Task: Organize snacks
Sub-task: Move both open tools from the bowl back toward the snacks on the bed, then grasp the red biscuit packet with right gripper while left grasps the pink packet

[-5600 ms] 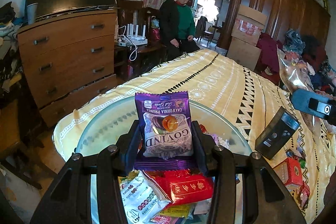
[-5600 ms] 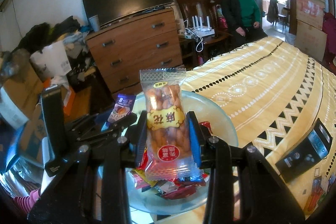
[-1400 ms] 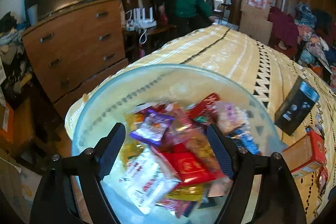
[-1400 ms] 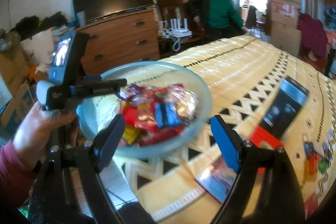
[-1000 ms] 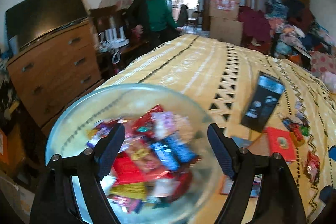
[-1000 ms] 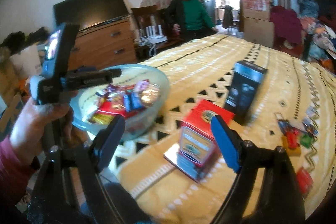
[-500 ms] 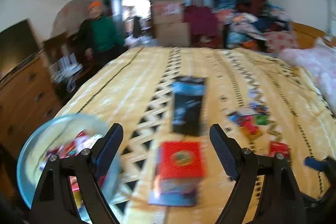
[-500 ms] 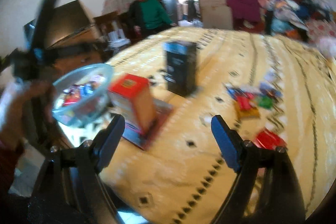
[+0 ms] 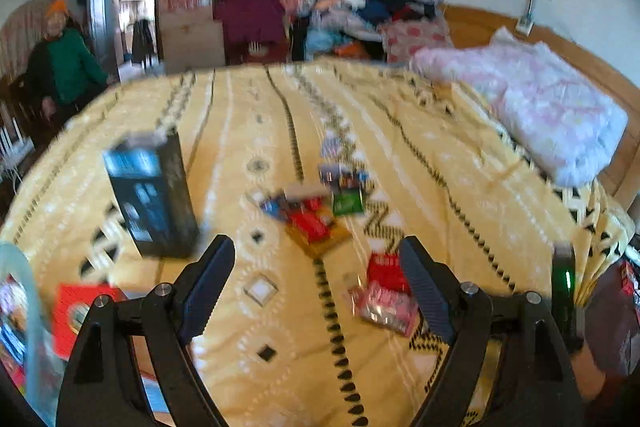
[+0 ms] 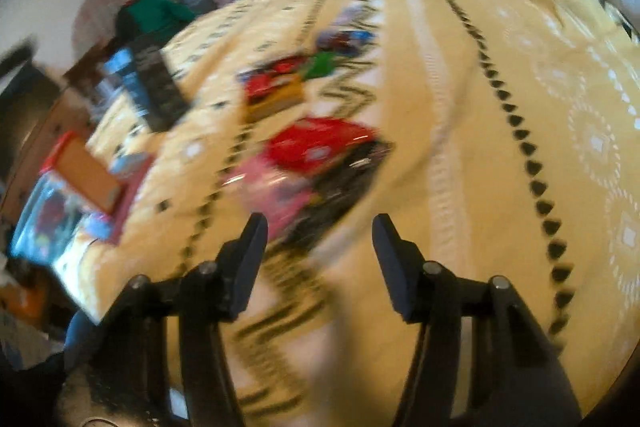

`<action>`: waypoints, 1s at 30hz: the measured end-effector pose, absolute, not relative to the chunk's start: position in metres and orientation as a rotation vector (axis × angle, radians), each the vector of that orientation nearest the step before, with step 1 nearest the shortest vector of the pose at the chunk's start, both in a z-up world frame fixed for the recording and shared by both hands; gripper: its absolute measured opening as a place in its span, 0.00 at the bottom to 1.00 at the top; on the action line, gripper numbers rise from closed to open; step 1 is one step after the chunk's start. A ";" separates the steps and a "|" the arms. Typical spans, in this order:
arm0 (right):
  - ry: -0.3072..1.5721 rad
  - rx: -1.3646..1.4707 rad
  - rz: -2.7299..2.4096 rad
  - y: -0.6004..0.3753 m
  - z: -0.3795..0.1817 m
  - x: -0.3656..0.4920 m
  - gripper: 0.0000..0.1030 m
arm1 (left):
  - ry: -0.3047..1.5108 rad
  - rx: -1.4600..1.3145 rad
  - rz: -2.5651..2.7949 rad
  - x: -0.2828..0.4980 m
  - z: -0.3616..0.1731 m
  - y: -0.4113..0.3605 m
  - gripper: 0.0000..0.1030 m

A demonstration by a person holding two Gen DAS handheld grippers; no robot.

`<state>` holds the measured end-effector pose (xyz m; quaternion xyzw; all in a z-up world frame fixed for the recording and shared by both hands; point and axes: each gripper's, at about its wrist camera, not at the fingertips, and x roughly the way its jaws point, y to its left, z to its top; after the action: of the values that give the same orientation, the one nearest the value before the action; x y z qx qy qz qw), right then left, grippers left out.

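Snacks (image 9: 316, 223) are seen scattered on the yellow patterned bedspread (image 9: 420, 155), right of the upright black box (image 9: 154, 195). Clothes (image 9: 340, 3) are piled beyond it. Left of the box, wrapped snacks are held in a glass bowl (image 9: 24, 291). Both the left gripper (image 9: 316, 279) and right gripper (image 10: 319, 247) are held apart, gripping nothing.

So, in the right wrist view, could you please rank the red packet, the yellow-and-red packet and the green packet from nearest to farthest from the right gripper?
From the right gripper, open:
1. Red packet, just ahead of the fingers.
2. Yellow-and-red packet, farther up, slightly left.
3. Green packet, beyond it on the bedspread.
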<state>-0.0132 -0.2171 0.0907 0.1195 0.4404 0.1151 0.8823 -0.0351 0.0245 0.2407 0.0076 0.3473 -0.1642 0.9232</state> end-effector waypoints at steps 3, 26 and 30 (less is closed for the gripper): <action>0.995 0.293 0.272 -0.234 0.068 0.034 0.56 | 0.794 0.006 -0.326 -0.032 0.207 0.020 0.83; 1.010 -0.005 0.431 -0.136 0.092 0.084 0.86 | 0.946 -0.083 -0.283 -0.038 0.127 0.059 0.83; 1.128 -0.065 0.452 -0.111 0.066 0.134 0.86 | 0.961 -0.086 -0.298 -0.040 0.124 0.060 0.83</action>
<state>0.1337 -0.1109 0.0662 -0.0307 0.5299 0.2122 0.8205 -0.0401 0.0599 0.1238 -0.0410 0.4603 -0.1429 0.8752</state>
